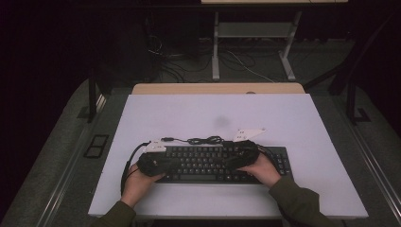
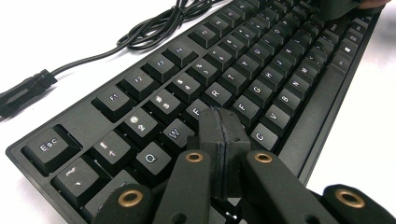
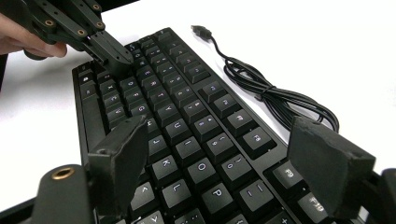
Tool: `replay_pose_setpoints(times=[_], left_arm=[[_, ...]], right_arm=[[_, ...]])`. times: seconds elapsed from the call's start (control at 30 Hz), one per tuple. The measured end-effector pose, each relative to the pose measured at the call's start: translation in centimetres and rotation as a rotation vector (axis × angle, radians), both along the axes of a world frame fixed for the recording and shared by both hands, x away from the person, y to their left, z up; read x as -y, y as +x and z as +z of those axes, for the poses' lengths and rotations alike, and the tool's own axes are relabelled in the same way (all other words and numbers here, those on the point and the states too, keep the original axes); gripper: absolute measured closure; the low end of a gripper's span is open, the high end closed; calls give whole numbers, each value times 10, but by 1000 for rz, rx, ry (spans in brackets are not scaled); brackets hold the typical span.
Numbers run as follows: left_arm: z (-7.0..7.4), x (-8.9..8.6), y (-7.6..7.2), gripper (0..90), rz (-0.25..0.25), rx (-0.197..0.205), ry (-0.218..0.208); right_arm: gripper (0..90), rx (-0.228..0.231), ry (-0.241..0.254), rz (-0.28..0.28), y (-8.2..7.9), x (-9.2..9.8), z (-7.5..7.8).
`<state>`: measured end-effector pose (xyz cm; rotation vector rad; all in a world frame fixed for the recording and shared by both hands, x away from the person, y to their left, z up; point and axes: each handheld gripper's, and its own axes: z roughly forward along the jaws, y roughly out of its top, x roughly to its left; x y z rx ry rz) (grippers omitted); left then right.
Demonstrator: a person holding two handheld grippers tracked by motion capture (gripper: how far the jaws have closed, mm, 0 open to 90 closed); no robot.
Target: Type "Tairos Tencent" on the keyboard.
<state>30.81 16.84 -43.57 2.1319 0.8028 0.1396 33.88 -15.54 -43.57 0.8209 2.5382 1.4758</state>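
The keyboard (image 1: 208,164) is laid flat near the worktop's (image 1: 302,123) front edge. The left claw (image 2: 223,122) is clenched empty on the keys around D; the right claw (image 3: 224,154) is spread above the P keys. Neighbouring keys may be pressed by the broad tip, or the board shoved toward the cable (image 1: 198,140).

Dim room – grey carpet (image 1: 61,142), white table (image 1: 213,113), desk legs (image 1: 216,47) and cables (image 1: 189,59) behind

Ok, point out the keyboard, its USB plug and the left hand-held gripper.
keyboard (image 1: 203,163): high view, middle key rows.
USB plug (image 3: 201,31): right gripper view, plug body.
left hand-held gripper (image 2: 223,122): left gripper view, tips of the shut jaws.
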Motion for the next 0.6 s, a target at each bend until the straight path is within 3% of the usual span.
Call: replay_pose_setpoints(times=[0.1, 0.27, 0.37, 0.6], left_arm=[[-2, -1, 1, 893, 0, -11, -2], [1, -1, 1, 893, -4, 6, 21], [2, 0, -1, 893, 0, 8, 1], [5, 1, -1, 893, -11, 15, -2]], right_arm=[[204, 0, 0, 0, 0, 0, 0], [204, 0, 0, 0, 0, 0, 0], [204, 1, 2, 0, 0, 0, 0], [204, 0, 2, -1, 0, 0, 0]])
